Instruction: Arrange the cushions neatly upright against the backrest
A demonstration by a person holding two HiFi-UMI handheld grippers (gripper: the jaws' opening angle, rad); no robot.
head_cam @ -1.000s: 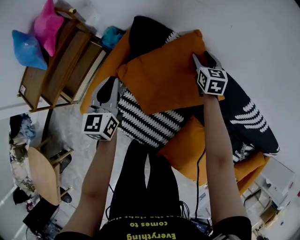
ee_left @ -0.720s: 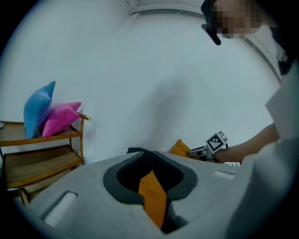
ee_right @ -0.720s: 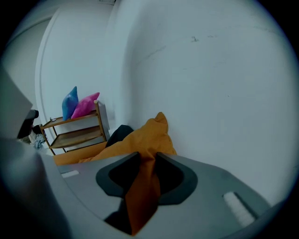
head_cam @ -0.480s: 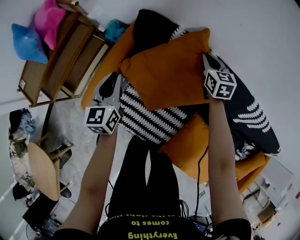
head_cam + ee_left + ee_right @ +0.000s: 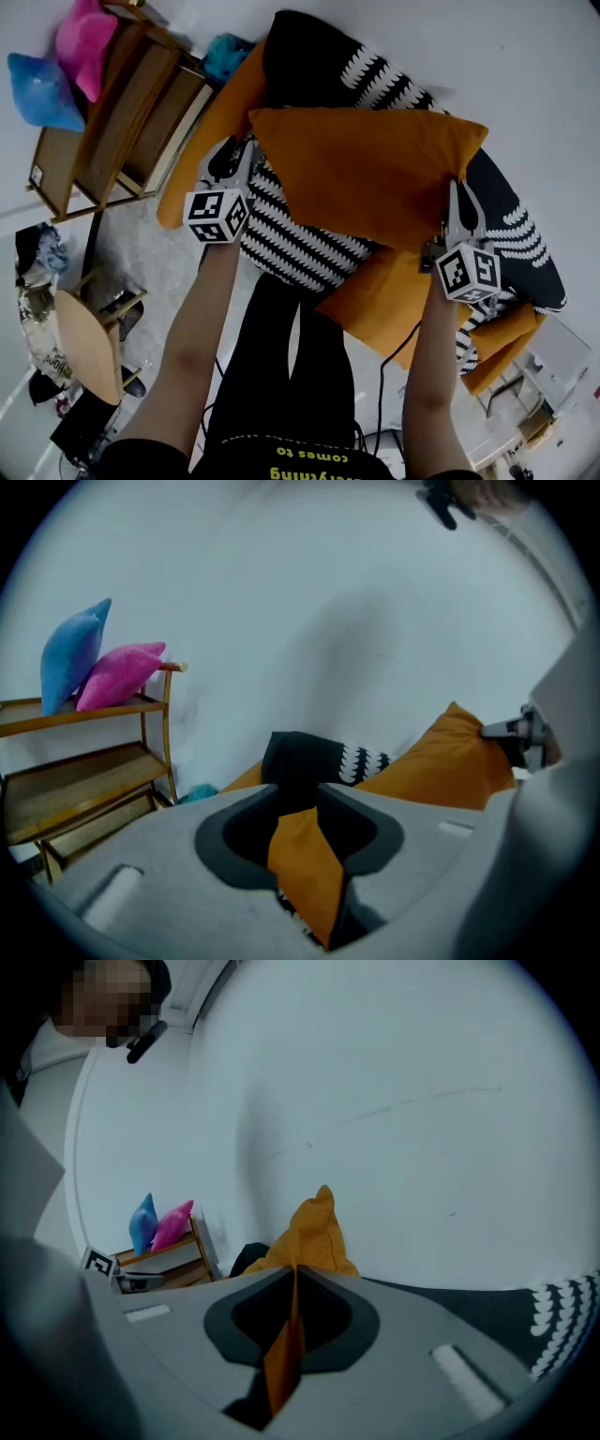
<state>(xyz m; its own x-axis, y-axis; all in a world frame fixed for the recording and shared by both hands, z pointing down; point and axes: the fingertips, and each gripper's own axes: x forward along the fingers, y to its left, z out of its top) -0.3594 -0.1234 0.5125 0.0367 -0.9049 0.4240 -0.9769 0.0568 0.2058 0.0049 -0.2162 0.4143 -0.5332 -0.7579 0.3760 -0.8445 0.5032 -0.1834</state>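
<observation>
An orange cushion [image 5: 366, 173] hangs spread out over the orange sofa [image 5: 384, 300], held at two corners. My left gripper [image 5: 240, 152] is at its left edge. In the left gripper view the jaws [image 5: 298, 801] have just been opening, and a thick orange corner [image 5: 305, 874] still fills the gap between them. My right gripper [image 5: 457, 195] is shut flat on the cushion's right corner, where a thin orange fold [image 5: 286, 1344] is pinched between its jaws [image 5: 293, 1274]. Under the cushion lie a black-and-white striped cushion [image 5: 291, 234] and a black patterned cushion [image 5: 319, 56].
A wooden shelf rack [image 5: 122, 122] stands left of the sofa with a blue cushion [image 5: 37, 89] and a pink cushion [image 5: 80, 42] on top. A teal item [image 5: 225, 54] lies by the sofa's end. A round wooden table [image 5: 89, 342] is at lower left.
The right gripper has swung right and toward me with its corner, stretching the orange cushion wide. The left gripper has stayed at the left edge and sunk a little.
</observation>
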